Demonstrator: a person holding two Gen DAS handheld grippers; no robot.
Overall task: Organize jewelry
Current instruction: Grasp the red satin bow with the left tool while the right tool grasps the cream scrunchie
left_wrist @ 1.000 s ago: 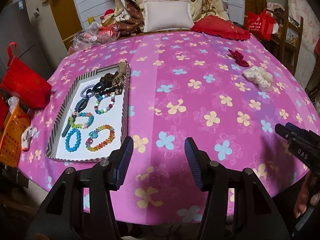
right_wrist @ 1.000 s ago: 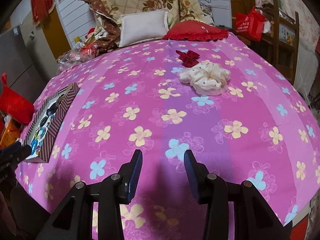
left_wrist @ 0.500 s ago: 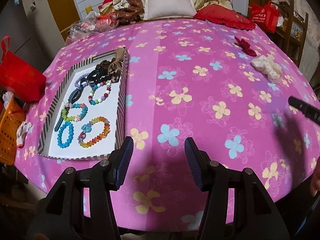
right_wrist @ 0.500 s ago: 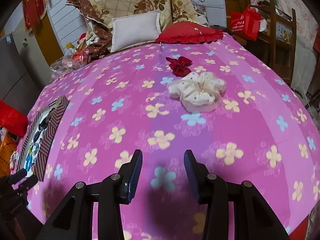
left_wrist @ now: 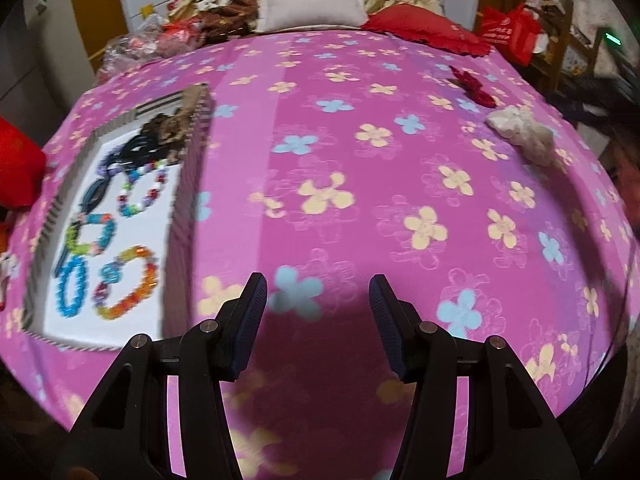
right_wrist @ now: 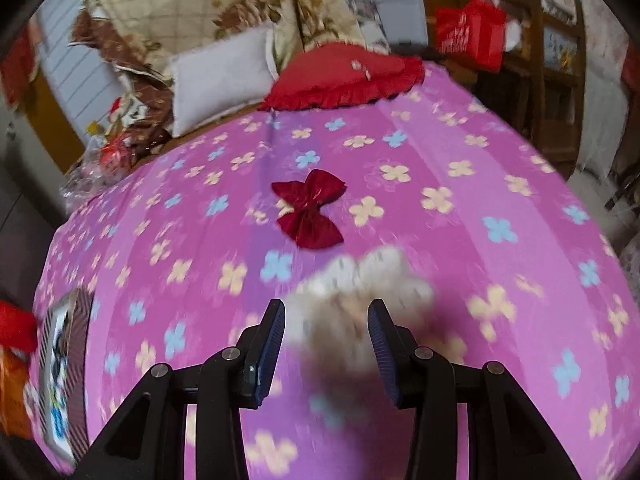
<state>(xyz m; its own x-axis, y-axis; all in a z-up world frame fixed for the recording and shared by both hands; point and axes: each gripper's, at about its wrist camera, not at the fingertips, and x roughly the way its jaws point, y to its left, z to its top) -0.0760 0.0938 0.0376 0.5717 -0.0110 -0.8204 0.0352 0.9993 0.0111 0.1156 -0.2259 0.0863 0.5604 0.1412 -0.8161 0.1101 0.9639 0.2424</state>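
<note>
A striped-rim tray [left_wrist: 188, 184] at the left of the pink flowered cloth holds several bead bracelets [left_wrist: 128, 280] and dark hair ties [left_wrist: 132, 148]. A white scrunchie [right_wrist: 360, 300] lies on the cloth, blurred, right in front of and partly between the fingers of my open right gripper [right_wrist: 326, 336]. It also shows in the left wrist view [left_wrist: 524, 136]. A dark red bow [right_wrist: 310, 208] lies just beyond it. My left gripper [left_wrist: 318, 312] is open and empty over the cloth, right of the tray.
A white pillow [right_wrist: 224, 76], a red cushion [right_wrist: 344, 76] and a floral quilt sit at the far edge. A red bag [right_wrist: 472, 32] and a wooden chair stand at the right. The tray shows at the left in the right wrist view [right_wrist: 80, 360].
My right gripper has moved forward across the cloth to the white scrunchie, which now lies at its fingers. My left gripper has moved forward a little. Both stay open.
</note>
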